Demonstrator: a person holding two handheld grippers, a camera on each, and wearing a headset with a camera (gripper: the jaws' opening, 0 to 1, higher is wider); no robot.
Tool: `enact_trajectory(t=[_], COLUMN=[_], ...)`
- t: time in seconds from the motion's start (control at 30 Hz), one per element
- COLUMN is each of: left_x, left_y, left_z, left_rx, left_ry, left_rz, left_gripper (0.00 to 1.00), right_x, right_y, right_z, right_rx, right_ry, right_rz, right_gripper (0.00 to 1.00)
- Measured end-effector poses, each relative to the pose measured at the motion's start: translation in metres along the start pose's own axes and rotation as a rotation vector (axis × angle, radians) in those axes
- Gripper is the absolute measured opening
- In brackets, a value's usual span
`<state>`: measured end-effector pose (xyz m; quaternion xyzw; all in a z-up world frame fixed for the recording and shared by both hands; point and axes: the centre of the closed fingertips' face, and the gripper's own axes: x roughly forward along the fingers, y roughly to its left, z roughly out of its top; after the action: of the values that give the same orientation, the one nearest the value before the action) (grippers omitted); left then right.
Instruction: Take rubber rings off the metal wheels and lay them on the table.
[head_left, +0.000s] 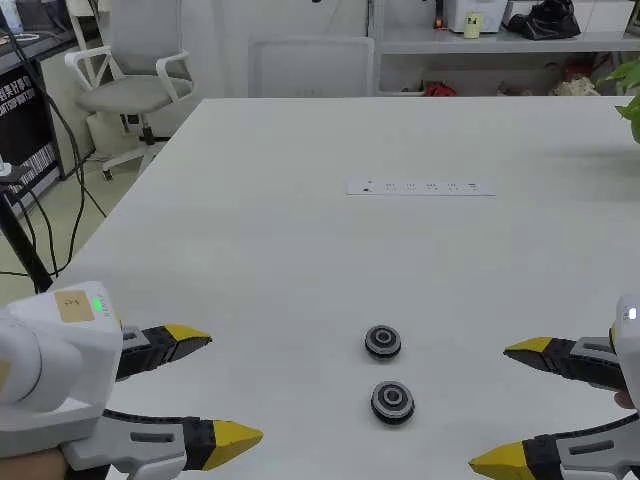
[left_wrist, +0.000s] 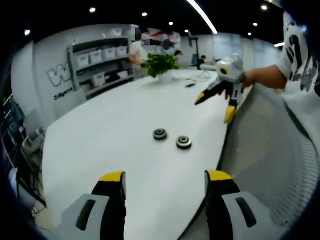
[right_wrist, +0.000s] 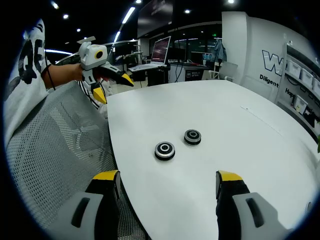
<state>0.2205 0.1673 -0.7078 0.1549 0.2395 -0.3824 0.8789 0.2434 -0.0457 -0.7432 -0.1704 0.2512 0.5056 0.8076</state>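
Note:
Two small metal wheels with black rubber rings lie flat on the white table (head_left: 300, 230). The farther wheel (head_left: 382, 342) (left_wrist: 160, 134) (right_wrist: 192, 136) and the nearer wheel (head_left: 392, 402) (left_wrist: 183, 142) (right_wrist: 165, 150) sit a short way apart. My left gripper (head_left: 218, 386) (left_wrist: 165, 176) (right_wrist: 114, 88) is open, left of the wheels near the table's front edge. My right gripper (head_left: 505, 405) (right_wrist: 165, 176) (left_wrist: 215, 109) is open on their right. Both are apart from the wheels and hold nothing.
A white socket strip (head_left: 420, 187) is set into the table farther back. A green plant (head_left: 625, 95) (left_wrist: 160, 64) stands at the far right edge. An office chair (head_left: 130, 70) and shelves stand beyond the table.

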Motion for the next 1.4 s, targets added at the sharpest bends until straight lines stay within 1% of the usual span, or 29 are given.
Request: enact_trajectory(t=[0.17, 0.37, 0.6, 0.83, 1.2, 1.4], left_x=[0.001, 0.001, 0.002, 0.004, 0.007, 0.010], left_y=[-0.001, 0.001, 0.003, 0.003, 0.005, 0.005], left_z=[-0.001, 0.000, 0.000, -0.001, 0.002, 0.005], left_rx=[0.001, 0.003, -0.001, 0.000, -0.001, 0.010], left_ry=[0.003, 0.003, 0.002, 0.004, -0.003, -0.007], left_rz=[-0.003, -0.001, 0.001, -0.004, -0.010, -0.018], left_gripper=[0.65, 0.65, 0.65, 0.64, 0.64, 0.64], right_x=[0.000, 0.001, 0.002, 0.002, 0.003, 0.002], right_y=[0.000, -0.002, -0.003, -0.004, -0.007, -0.009], right_z=[-0.002, -0.003, -0.003, -0.004, -0.002, -0.003], right_rx=[-0.005, -0.010, -0.009, -0.008, -0.003, -0.002], right_ry=[0.008, 0.014, 0.013, 0.014, -0.007, -0.015], right_rz=[0.002, 0.000, 0.003, 0.006, 0.005, 0.004], right_gripper=[0.75, 0.75, 0.75, 0.75, 0.75, 0.75])
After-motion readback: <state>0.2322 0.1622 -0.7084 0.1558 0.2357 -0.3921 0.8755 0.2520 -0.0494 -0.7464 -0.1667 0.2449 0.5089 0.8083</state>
